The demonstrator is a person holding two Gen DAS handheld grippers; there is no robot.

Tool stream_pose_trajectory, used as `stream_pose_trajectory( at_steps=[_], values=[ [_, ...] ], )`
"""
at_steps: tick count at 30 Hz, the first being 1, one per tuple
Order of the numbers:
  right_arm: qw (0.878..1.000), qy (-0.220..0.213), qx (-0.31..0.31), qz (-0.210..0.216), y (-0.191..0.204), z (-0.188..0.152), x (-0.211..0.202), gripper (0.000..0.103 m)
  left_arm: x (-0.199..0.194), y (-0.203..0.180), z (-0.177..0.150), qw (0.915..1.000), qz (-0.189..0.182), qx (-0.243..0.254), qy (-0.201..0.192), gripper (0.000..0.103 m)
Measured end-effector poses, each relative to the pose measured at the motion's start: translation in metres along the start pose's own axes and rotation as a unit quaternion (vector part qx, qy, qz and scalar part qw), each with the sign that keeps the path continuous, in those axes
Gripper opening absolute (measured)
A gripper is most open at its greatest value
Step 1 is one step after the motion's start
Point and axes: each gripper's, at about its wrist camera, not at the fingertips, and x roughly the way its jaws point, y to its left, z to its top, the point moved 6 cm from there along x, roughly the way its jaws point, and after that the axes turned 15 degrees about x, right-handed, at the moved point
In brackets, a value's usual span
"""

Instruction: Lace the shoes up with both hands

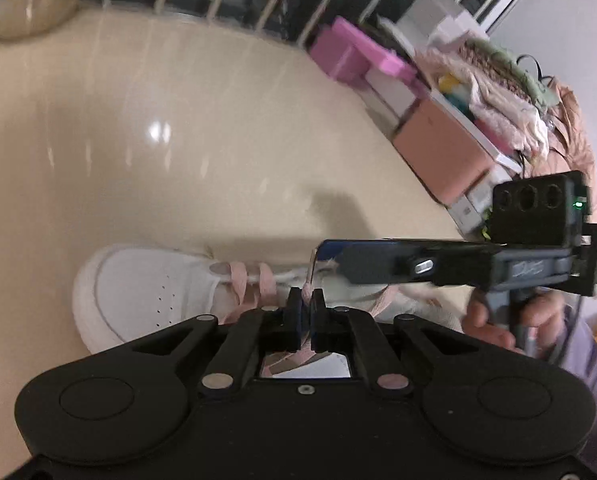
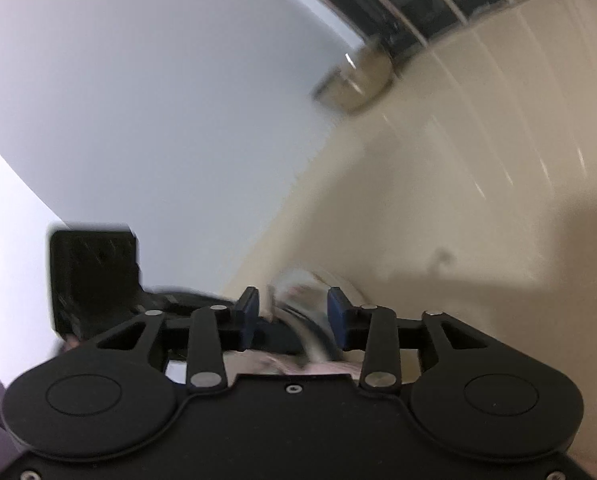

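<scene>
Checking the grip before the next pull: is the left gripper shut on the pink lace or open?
Shut on it: the left gripper has its jaws pinched together on the pink lace.

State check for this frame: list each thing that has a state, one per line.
left gripper: shut on the pink lace.
right gripper: open, nothing gripped.
pink lace: partly threaded across the shoe, one strand pinched.
white shoe: on its side on the floor, lacing unfinished.

left gripper (image 1: 307, 300) pinched shut; right gripper (image 2: 293, 306) jaws parted, blurred.
</scene>
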Motion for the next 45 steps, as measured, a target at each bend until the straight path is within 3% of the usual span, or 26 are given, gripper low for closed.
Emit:
stream_pose_trajectory(
  at_steps=[4,8,10,12,14,21,30,32,34,35,38,41,45],
  values=[
    [0.997,-0.059,-0.037,0.013,0.040,-0.008,-0.023,0.054,-0.042,-0.037,0.000,0.9892,0.102,0.089,-0.056,0.005],
    [0.995,-0.068,-0.073,0.028,0.079,-0.027,-0.026,0.051,-0.064,-0.070,-0.010,0.9757,0.143,0.136,-0.096,0.005],
    [0.994,-0.063,-0.084,0.026,0.091,-0.035,-0.022,0.037,-0.067,-0.078,-0.010,0.9751,0.146,0.130,-0.105,0.005],
    [0.994,-0.063,-0.083,0.015,0.095,-0.038,-0.019,0.013,-0.072,-0.081,-0.009,0.9752,0.146,0.119,-0.117,0.005],
    [0.995,-0.061,-0.072,0.018,0.097,-0.039,-0.017,0.001,-0.077,-0.081,-0.009,0.9734,0.155,0.114,-0.125,0.005],
    [0.994,-0.075,0.029,0.068,0.087,-0.036,-0.022,0.001,-0.098,-0.086,-0.014,0.9688,0.139,0.098,-0.180,0.006],
    [0.995,-0.076,0.032,0.064,0.092,-0.040,-0.018,0.003,-0.104,-0.083,-0.018,0.9710,0.115,0.080,-0.194,0.003],
    [0.996,-0.085,0.008,0.036,0.095,-0.041,-0.018,0.011,-0.098,-0.078,-0.022,0.9780,0.088,0.061,-0.179,0.003],
    [0.994,-0.102,-0.033,-0.009,0.097,-0.040,-0.017,0.040,-0.083,-0.062,-0.027,0.9874,0.050,0.013,-0.149,0.003],
    [0.989,-0.120,-0.077,-0.047,0.098,-0.039,-0.020,0.050,-0.074,-0.052,-0.028,0.9908,0.036,-0.008,-0.130,0.003],
    [0.953,-0.145,-0.214,-0.156,0.100,-0.039,-0.023,0.048,-0.049,-0.021,-0.029,0.9951,-0.007,-0.063,-0.077,0.003],
    [0.917,-0.095,-0.317,-0.221,0.093,-0.044,-0.010,0.036,-0.030,0.004,-0.020,0.9912,-0.054,-0.111,-0.049,0.003],
    [0.892,-0.025,-0.369,-0.259,0.076,-0.040,0.016,0.027,-0.007,0.020,-0.014,0.9834,-0.092,-0.155,-0.015,0.003]
  ],
)
